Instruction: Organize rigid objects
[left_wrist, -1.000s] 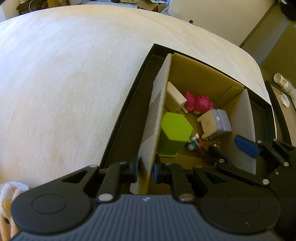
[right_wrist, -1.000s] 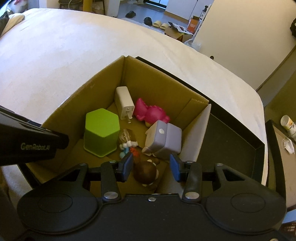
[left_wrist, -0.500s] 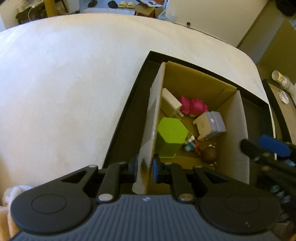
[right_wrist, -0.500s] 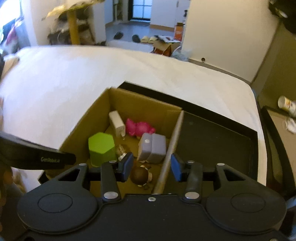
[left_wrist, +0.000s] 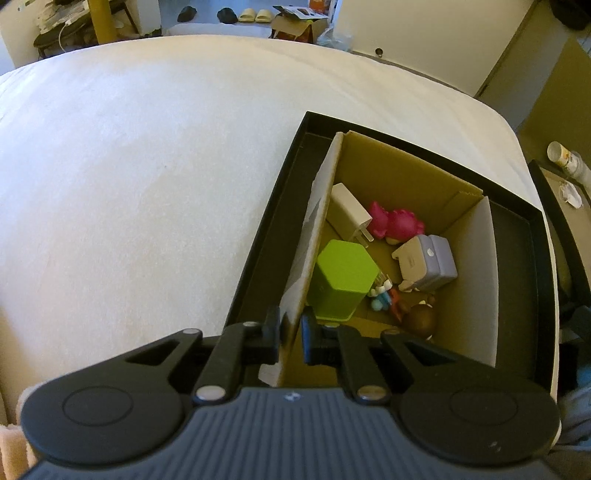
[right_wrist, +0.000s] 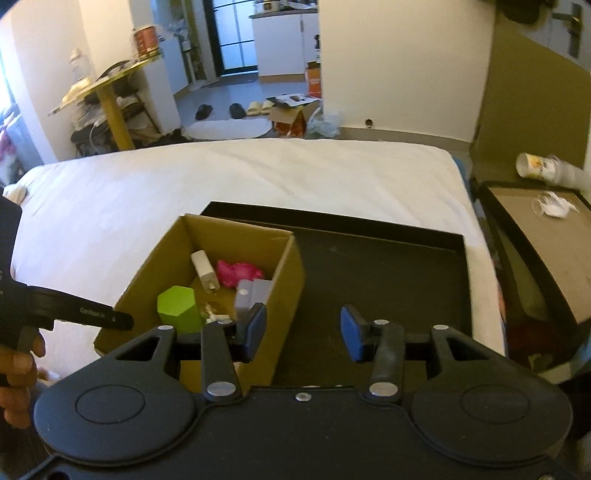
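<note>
Two tools: left tool (left_wrist: 291, 332) pinching cardboard box (left_wrist: 406, 173) wall, right tool (right_wrist: 303, 332) spread, empty.

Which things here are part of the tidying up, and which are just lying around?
Part of the job: cardboard box, black tray, green hexagon block, white charger, pink toy, grey cube, brown figure, left gripper pinching the box wall.

Just lying about: slippers, paper cup.

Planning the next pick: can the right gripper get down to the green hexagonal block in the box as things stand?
Probably yes. The right gripper is open and holds nothing, the cardboard box is open-topped, and the green hexagonal block stands uncovered by the wall that the left gripper pinches.
</note>
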